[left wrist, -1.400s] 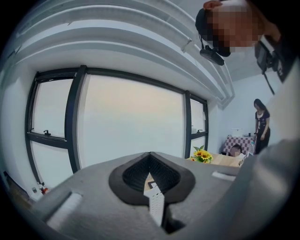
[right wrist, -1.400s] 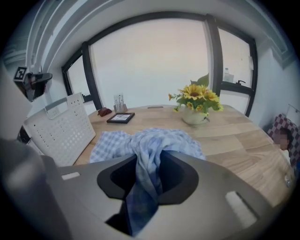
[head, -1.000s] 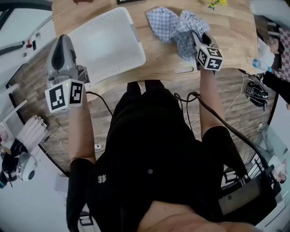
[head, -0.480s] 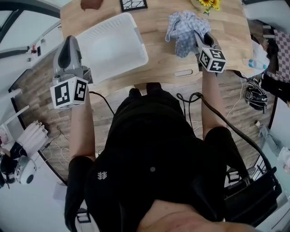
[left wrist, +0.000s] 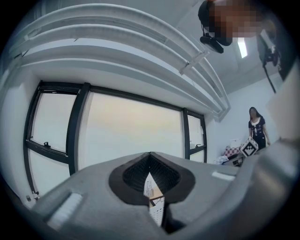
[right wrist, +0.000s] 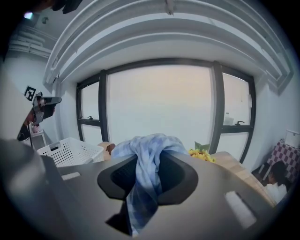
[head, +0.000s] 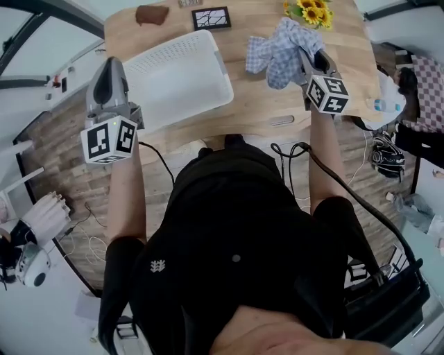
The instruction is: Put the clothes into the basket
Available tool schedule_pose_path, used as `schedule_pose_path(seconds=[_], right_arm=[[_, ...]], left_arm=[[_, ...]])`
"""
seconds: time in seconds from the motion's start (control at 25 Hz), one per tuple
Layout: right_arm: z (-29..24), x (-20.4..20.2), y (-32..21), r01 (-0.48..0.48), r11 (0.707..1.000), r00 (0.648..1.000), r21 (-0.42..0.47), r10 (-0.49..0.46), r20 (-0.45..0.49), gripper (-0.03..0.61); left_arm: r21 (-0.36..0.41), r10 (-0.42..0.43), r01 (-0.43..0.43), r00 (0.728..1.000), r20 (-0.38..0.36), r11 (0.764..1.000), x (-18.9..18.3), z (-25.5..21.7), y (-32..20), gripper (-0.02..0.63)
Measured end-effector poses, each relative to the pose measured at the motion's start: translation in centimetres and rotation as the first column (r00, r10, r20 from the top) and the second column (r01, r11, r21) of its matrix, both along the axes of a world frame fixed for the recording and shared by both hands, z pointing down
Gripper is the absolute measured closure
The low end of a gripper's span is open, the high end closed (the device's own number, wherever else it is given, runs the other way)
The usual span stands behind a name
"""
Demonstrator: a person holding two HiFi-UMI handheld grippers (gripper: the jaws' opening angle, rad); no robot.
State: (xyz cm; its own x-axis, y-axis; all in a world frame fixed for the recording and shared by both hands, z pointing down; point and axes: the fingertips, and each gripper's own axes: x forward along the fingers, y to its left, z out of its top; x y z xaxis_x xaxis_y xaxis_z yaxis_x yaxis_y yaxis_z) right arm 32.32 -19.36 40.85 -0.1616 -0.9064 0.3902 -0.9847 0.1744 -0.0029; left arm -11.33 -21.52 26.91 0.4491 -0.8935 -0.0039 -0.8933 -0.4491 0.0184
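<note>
— Moved since a second ago: right gripper [head: 310, 61] is up and the cloth [head: 281, 48] with it. It lay spread on the table [head: 257, 104] then, now it's bunched and hangs from the jaws. Also the left gripper [head: 113, 62] rose a little.

— OK, left to right. First one?

— It's out past the table's left edge, just beside the basket [head: 180, 83], not touching it. Jaws pressed together at the tips, thin slit behind them, nothing between.

— Basket?

— White, perforated walls, sits on the table's left half. Cloth is well apart from it, off to its right.

— Far edge?

— Brown thing [head: 151, 14], then a dark patterned tile [head: 211, 17], then sunflowers [head: 309, 10] further right.

— Cloth now?

— Blue check, over the table's right half, near the sunflowers. The right gripper pinches it: one fold runs down between the pads, the rest heaps over the tips. Can't tell whether its low end touches the wood.
</note>
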Motion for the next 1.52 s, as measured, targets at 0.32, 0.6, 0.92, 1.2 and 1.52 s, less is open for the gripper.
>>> schedule_pose_path(seconds=[0.32,0.6,0.92,1.2,1.52], right_arm=[[-6.0,-2.0,0.1,0.013,0.996,1.0,0.093,-0.01,-0.028,0.471],[-9.4,-3.2,-1.6,0.032,0.988,0.999,0.153,-0.026,-0.04,0.471],[-13.5,-5.9,-1.9,0.088,0.974,0.995,0.209,-0.077,-0.058,0.471],[-15.4,-7.0,-3.0,0.118,0.961,0.992,0.252,-0.101,-0.077,0.471],[-18.5,-10.1,-3.1,0.157,0.939,0.987,0.307,-0.135,-0.09,0.471]], left_arm=[[0.042,0.011,-0.01,1.0,-0.019,0.999,-1.6,-2.3,1.1,0.614],[0.052,0.018,-0.017,0.999,-0.027,0.998,-1.8,-2.2,0.3,0.614],[0.07,0.018,-0.016,0.999,-0.029,0.997,-2.9,-3.3,0.3,0.612],[0.086,0.001,0.001,1.0,-0.023,0.996,-3.7,-3.9,-0.2,0.614],[0.072,-0.043,0.044,0.999,-0.02,0.996,-6.7,-3.9,0.4,0.612]])
